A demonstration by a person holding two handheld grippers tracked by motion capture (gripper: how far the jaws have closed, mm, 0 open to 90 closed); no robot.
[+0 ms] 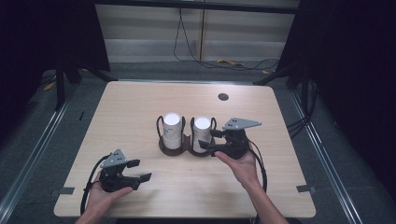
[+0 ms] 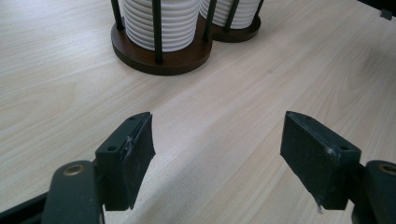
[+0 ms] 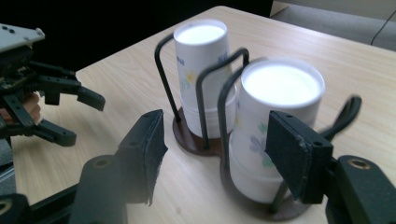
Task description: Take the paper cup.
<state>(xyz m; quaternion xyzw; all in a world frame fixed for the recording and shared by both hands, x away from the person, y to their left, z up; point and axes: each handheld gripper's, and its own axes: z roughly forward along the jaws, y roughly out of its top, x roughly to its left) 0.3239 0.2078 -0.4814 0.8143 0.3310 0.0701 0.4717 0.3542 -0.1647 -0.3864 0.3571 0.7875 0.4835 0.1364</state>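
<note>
We see two stacks of white paper cups with small flower prints standing upside down in a dark double holder of round brown bases and black wire hoops (image 1: pixel 186 145), near the middle of the pale wooden tabletop (image 1: pixel 140 98). The right-hand stack (image 1: pixel 201 134) is the one next to our right tongs (image 1: pixel 212 141); in the right gripper view that stack (image 3: pixel 275 126) rises just past the two black pads, which stand apart with nothing pinched between them. From the frames the right tongs look open, though they have just been closing, and whether a pad touches the cup wall we cannot tell. The left-hand stack (image 1: pixel 172 130) stands just beside it in its own hoop. Our left tongs (image 1: pixel 140 171) rest well apart from the holder, near the tabletop's front left, jaws open and empty.
</note>
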